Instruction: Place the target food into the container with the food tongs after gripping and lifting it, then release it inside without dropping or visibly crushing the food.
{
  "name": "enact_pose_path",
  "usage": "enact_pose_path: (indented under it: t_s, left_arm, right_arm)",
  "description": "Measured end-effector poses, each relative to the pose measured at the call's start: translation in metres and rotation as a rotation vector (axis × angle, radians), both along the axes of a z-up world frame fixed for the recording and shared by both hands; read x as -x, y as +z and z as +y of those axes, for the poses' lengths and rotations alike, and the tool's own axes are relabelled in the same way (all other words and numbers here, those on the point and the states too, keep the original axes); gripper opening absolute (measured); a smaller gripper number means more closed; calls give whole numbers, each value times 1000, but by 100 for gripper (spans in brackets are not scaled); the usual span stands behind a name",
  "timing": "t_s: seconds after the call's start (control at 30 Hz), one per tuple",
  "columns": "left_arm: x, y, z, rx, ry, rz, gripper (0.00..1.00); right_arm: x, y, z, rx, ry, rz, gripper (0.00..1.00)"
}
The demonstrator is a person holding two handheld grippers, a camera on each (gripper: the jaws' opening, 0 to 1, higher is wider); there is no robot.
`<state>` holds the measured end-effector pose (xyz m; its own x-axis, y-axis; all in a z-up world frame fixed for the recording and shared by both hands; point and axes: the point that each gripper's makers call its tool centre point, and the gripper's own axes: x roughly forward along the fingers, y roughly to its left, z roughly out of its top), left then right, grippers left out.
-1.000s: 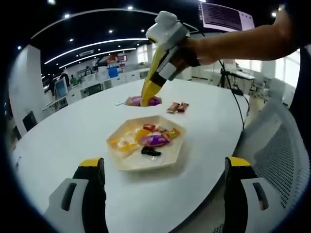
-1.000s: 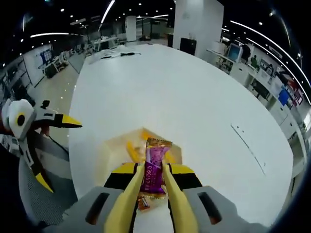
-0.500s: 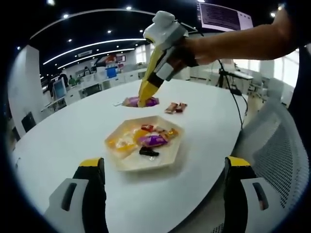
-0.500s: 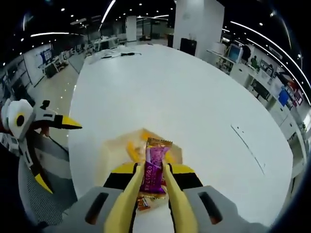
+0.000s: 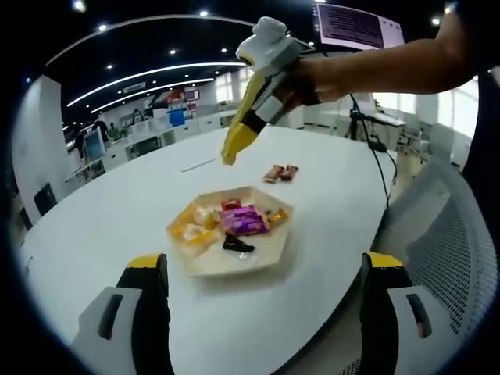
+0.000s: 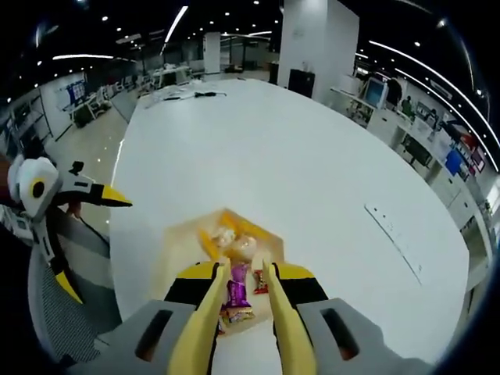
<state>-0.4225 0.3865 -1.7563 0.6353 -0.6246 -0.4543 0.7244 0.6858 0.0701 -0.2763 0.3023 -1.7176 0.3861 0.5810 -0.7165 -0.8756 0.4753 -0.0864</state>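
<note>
Over the tray [image 5: 234,262], the right gripper's tongs [image 5: 237,143] hang empty, tips seemingly closed; the left gripper [image 5: 258,312] idles, spread. The purple candy [image 5: 244,219] lies in the tray, dropped from the tongs that pinched it half a second ago. Lift straight off now, clear of the two snacks [image 5: 281,173] beyond
</note>
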Motion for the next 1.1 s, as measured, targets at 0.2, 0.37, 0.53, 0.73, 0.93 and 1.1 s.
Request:
enact_pose_path:
  t_s: [0.2,0.37,0.53,0.73,0.93,1.1]
  left_arm:
    - [0,1,0,17,3,10,99]
    - [1,-1,-1,13,-2,18,99]
    - [4,-5,-4,-5,-21,23,99]
    - [3,-5,-2,16,-6,42,99]
    - [4,-4,-4,17,-14,34,99]
    - [2,-1,-3,37,-6,32,99]
  right_arm:
    - [0,9,-9,-34,-4,-10,26]
    - [4,21,-16,-57,7,-22,26]
    - [5,28,-26,-50,10,-33,26]
    - [7,37,-39,-43,12,-50,26]
    - [11,47,-56,-35,19,-50,25]
    - [6,56,-78,-29,3,-65,26]
